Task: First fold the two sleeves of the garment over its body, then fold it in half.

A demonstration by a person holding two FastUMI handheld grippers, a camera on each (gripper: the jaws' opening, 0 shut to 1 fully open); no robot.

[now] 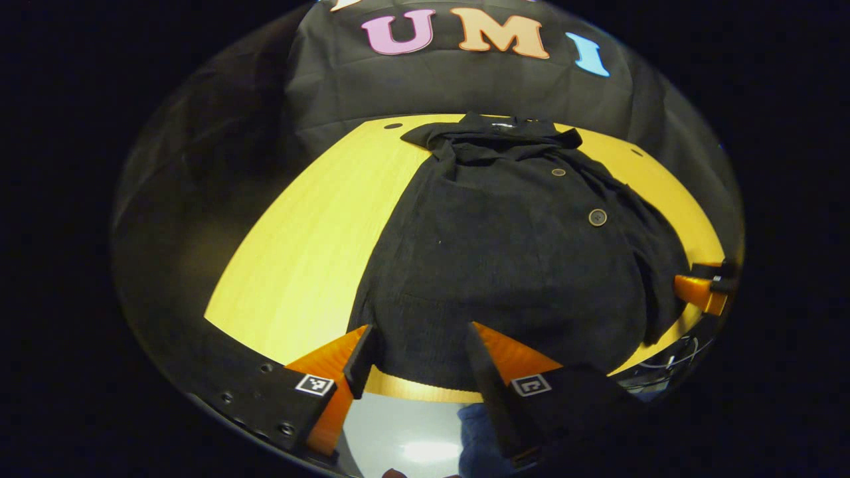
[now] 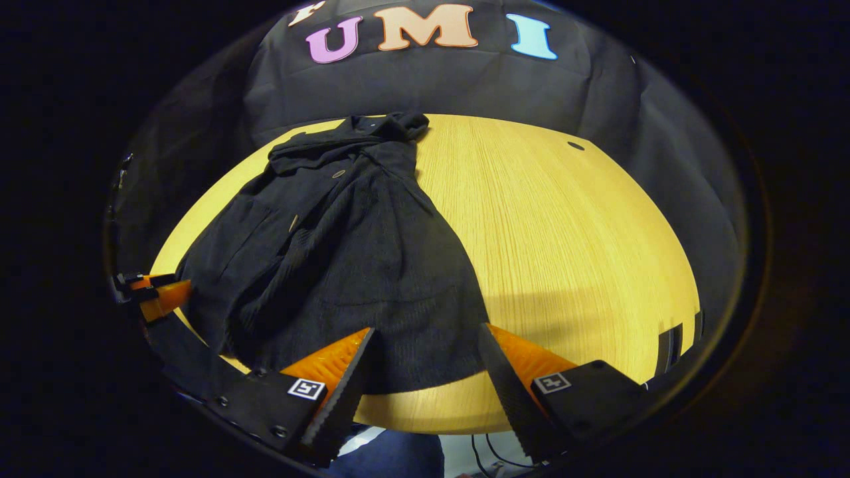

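Ahead of both tongs: garment [image 1: 518,265] flat on counter [image 1: 312,252] | sleeves seem folded over body, half-fold left | left tongs [image 1: 415,362] spread, empty | right tongs [image 2: 425,365] spread at hem

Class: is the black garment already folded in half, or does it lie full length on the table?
Full length: the garment runs from collar to hem along the table, sleeves apparently already folded over the body.

A pale wooden tabletop [image 2: 564,232] with small dark holes [image 2: 576,145] near its far edge stands before the booth's black cloth wall [image 2: 431,86]; cables [image 1: 671,358] hang beside it.
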